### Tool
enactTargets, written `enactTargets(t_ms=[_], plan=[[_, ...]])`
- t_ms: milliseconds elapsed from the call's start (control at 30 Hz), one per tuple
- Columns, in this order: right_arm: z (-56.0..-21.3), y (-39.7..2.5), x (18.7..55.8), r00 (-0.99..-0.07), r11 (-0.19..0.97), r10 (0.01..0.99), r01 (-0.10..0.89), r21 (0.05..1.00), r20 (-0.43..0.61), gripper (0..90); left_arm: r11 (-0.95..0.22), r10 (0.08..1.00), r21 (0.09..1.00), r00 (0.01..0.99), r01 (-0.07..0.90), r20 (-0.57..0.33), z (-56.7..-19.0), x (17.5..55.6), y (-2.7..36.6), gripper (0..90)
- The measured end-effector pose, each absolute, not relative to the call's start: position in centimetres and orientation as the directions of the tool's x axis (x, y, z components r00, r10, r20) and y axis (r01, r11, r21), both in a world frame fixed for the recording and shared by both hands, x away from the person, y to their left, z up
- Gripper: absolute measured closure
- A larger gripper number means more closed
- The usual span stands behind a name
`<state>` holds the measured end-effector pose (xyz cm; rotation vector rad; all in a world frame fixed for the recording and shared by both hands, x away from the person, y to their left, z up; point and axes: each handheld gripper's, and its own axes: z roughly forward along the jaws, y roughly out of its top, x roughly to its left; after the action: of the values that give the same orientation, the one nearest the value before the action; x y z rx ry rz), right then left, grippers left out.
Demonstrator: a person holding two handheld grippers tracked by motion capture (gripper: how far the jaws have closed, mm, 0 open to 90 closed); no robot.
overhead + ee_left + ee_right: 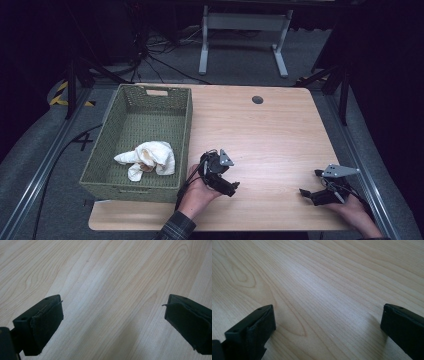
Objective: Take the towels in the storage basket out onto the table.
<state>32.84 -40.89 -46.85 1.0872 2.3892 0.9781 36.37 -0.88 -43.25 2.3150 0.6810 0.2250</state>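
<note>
A crumpled white cloth [148, 158] lies inside a green woven basket [186, 131] on the left part of the wooden table [260, 135]. Just right of the basket's near corner, a hand holds my left gripper [230, 187] low over the wood. In the left gripper view the left gripper [113, 305] is open, with bare wood grain between its jaws. My right gripper [310, 183] rests near the table's front right corner, held by the other hand. The right gripper [328, 310] is also open over bare wood, holding nothing.
A small dark round grommet [257, 99] sits near the table's far edge. Beyond the table stand a white desk frame [243, 35] and loose cables on the grey floor. Metal rails run along both sides of the table.
</note>
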Motion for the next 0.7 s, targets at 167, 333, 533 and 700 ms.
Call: enactTargets(t_ms=[167, 333, 533, 700], plan=[[-46.8, -40.9, 32.8, -0.65, 0.471, 0.759, 0.526, 0.708, -0.021, 0.1, -0.608, 0.536, 0.678, 0.843, 0.413, -0.033, -42.9, 36.4, -0.8, 2.3], [-46.8, -40.9, 32.8, -0.65, 0.471, 0.759, 0.526, 0.708, -0.022, 0.1, -0.607, 0.536, 0.679, 0.844, 0.413, -0.034, -42.4, 36.4, -0.8, 2.5], [-46.8, -40.9, 32.8, -0.65, 0.471, 0.759, 0.526, 0.708, -0.022, 0.1, -0.601, 0.538, 0.683, 0.842, 0.416, -0.04, -41.7, 36.6, -0.7, 2.5], [-46.8, -40.9, 32.8, -0.65, 0.471, 0.759, 0.526, 0.708, -0.022, 0.1, -0.597, 0.539, 0.687, 0.842, 0.413, -0.038, -41.4, 36.7, -0.7, 2.5]])
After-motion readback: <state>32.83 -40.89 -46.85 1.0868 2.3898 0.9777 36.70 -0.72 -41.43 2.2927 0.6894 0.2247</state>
